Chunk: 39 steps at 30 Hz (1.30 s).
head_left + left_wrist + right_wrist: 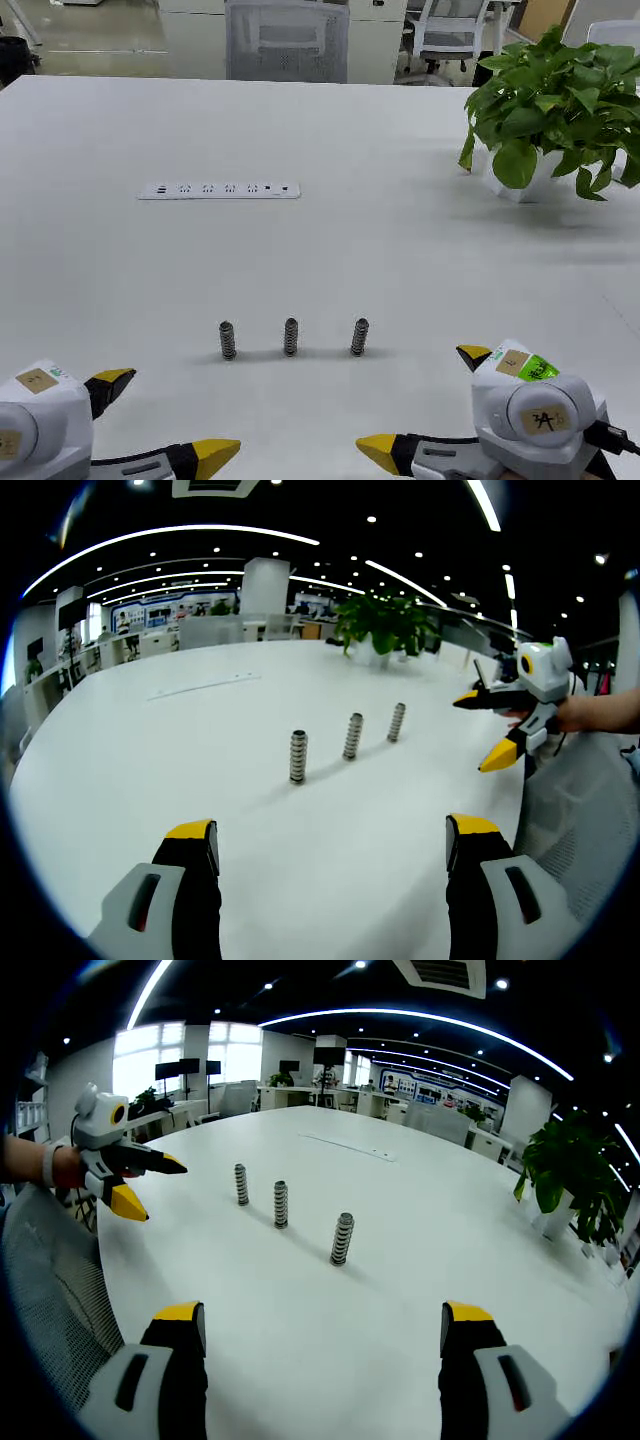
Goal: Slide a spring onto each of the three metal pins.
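Seemingly grey springs (pixel 290 337), white table (pixel 400 250)

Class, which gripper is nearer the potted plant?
Right. The right gripper lies in front of the potted plant, on its side of the table; the left gripper lies across on the other side.

Three springs (pixel 291 336) stood upright in a row near the table's (pixel 400 240) near edge, not touching. Left gripper (pixel 175 412) and right gripper (pixel 417 398) hung at that edge, jaws spread, empty. Power strip (pixel 219 190) lay mid-table, plant (pixel 555 95) by the right edge.
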{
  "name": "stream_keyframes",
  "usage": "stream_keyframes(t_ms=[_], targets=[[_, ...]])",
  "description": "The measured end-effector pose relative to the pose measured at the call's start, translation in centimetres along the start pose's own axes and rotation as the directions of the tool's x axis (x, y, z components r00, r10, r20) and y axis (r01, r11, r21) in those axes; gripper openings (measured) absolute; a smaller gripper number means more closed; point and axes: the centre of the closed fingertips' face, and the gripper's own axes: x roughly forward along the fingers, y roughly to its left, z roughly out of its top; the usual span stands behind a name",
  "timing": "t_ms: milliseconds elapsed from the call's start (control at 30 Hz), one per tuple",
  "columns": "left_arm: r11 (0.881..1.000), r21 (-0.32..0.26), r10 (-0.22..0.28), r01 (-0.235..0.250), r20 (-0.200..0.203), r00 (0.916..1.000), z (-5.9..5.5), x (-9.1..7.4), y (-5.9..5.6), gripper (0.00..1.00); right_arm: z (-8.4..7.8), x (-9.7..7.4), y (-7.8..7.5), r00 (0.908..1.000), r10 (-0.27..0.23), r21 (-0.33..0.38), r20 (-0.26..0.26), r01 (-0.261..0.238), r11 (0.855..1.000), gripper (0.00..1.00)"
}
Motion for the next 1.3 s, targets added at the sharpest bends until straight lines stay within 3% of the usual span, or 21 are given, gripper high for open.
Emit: stream_keyframes(t_ms=[1300], targets=[[1.0,-0.002,-0.005,0.005,-0.01,0.9999,-0.2,-0.08,-0.01,0.96,-0.23,0.01,0.14,0.9999,0.009,0.008,-0.007,-0.009,1.0,0.99]])
